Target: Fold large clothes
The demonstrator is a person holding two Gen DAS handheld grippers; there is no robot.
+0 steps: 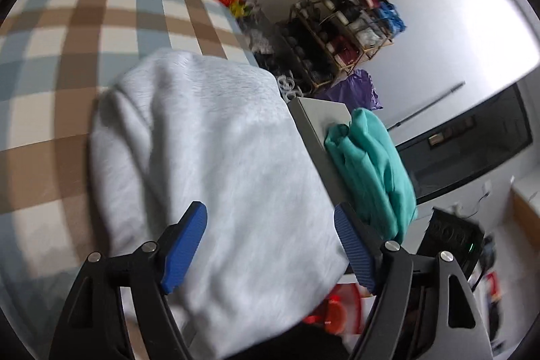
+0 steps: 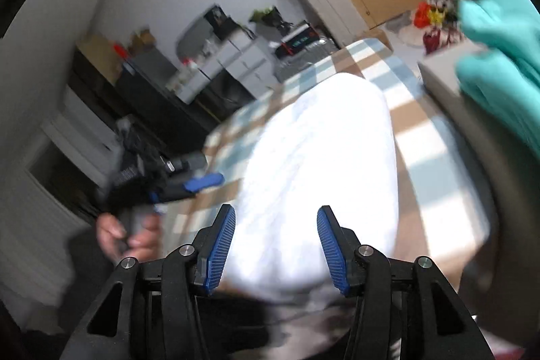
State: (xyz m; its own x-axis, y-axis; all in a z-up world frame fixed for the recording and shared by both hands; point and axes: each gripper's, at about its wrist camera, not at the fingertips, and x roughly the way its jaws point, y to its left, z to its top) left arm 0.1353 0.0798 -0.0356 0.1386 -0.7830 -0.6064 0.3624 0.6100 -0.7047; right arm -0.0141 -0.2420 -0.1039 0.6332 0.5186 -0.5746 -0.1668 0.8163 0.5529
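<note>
Both grippers spread wide, nothing pinched. Left gripper hangs over the grey garment, which fills the space ahead of and under its fingers; right gripper sees the same garment straight ahead between its pads, washed out white there. Garment lies bunched into a compact lump on the checked cloth, looks partly folded already, though motion blur hides the edges. Teal garment sits on a grey box just right of the left gripper, apart from the grey one. Left gripper also shows in the right view, off to that camera's left, near the garment edge. My read: between grasps, next fold pending. To do it well: drop each gripper to a near corner, pinch a single hem layer rather than the whole bunch, lift both evenly, keep the edge taut, lay it square over the far side. Stay clear of the box.
</note>
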